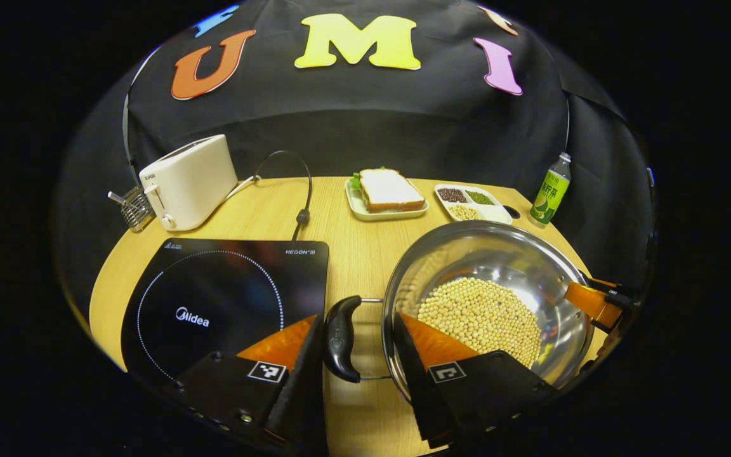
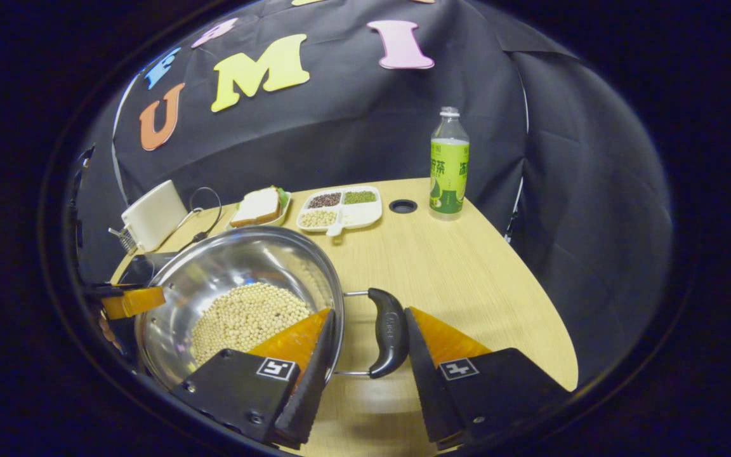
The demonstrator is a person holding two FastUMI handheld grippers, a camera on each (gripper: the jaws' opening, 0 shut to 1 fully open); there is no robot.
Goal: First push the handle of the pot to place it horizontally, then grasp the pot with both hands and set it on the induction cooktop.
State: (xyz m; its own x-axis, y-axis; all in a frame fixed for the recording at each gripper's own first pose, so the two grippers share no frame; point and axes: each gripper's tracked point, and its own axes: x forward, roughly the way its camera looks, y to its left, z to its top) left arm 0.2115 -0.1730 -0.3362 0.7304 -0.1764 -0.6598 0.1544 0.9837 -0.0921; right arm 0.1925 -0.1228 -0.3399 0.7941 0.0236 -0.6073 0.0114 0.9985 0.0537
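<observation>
Your left gripper (image 1: 358, 374) and right gripper (image 2: 365, 374) each straddle a pot handle, jaws spread, not clamping. The pot (image 1: 486, 304) of beans sits at three o'clock of the cooktop (image 1: 226, 298); uneven lifting spills them.

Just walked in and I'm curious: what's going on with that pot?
A person holds a gripper in each hand. The left gripper straddles one black handle of the steel pot, the right gripper the other handle, both open. The pot, holding beans, sits on the table beside the cooktop, not yet lifted.
</observation>
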